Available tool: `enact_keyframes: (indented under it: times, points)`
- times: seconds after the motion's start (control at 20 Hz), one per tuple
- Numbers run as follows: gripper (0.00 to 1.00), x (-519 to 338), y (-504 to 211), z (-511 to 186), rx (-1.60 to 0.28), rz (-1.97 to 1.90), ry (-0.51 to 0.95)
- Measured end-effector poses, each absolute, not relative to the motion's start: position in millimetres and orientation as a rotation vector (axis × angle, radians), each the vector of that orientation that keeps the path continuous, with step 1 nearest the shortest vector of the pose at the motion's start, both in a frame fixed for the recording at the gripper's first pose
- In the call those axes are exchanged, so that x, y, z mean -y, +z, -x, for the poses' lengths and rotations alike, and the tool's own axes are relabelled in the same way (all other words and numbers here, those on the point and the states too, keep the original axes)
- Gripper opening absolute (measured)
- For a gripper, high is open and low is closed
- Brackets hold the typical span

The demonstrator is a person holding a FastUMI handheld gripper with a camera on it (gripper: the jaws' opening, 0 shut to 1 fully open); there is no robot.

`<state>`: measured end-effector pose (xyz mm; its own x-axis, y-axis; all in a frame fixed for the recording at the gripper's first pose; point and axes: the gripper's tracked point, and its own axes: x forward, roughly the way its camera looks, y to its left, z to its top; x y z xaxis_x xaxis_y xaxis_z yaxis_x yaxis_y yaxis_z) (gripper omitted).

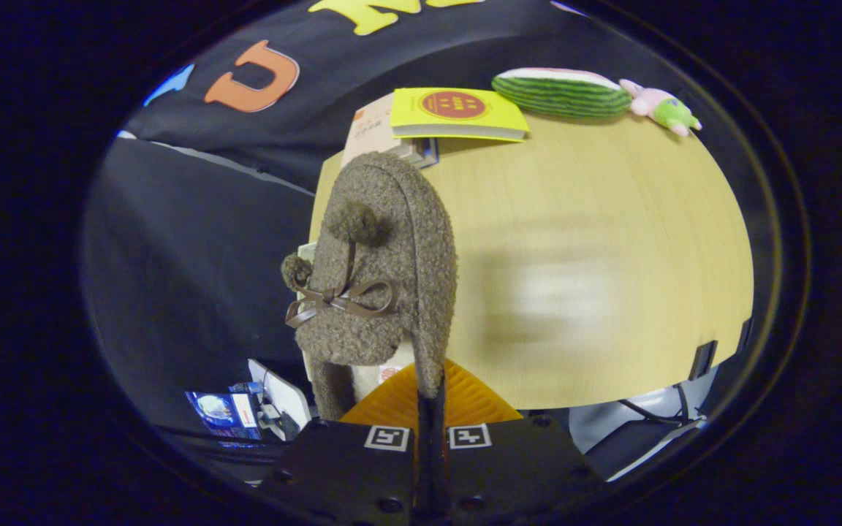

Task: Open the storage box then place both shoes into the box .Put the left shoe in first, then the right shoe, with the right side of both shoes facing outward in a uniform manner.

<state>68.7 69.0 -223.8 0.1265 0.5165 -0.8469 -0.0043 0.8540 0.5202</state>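
A fuzzy brown slipper [384,270] with two pom-poms and a brown ribbon bow hangs in the air just ahead of my gripper [430,398]. Its toe points away from me, toward the books. Both fingers press together on the slipper's side wall near the heel, so the gripper is shut on it. The slipper is lifted above the left edge of the light wooden table [596,241] and hides part of that edge. A pale thing shows behind the slipper at the table's edge; I cannot tell what it is.
A yellow book [457,113] lies on a stack of books at the table's far left corner. A plush watermelon slice [563,91] and a small pink-and-green plush toy [662,106] rest at the far edge. Below the table's left side, papers and cables lie on the floor [245,409].
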Motion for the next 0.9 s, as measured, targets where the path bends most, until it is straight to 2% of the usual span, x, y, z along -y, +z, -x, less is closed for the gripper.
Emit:
enact_keyframes:
  times: [0.15,0.4,0.7,0.9]
  points:
    - [0.06,-119.5,-209.5,-82.5,-1.356,-0.367,0.455]
    - [0.06,-187.8,-225.3,-72.5,-1.434,-0.303,0.503]
    - [0.07,-199.6,-272.9,-49.8,-1.596,-0.331,0.358]
    - [0.06,-193.4,-291.1,-49.7,-1.608,-0.37,0.257]
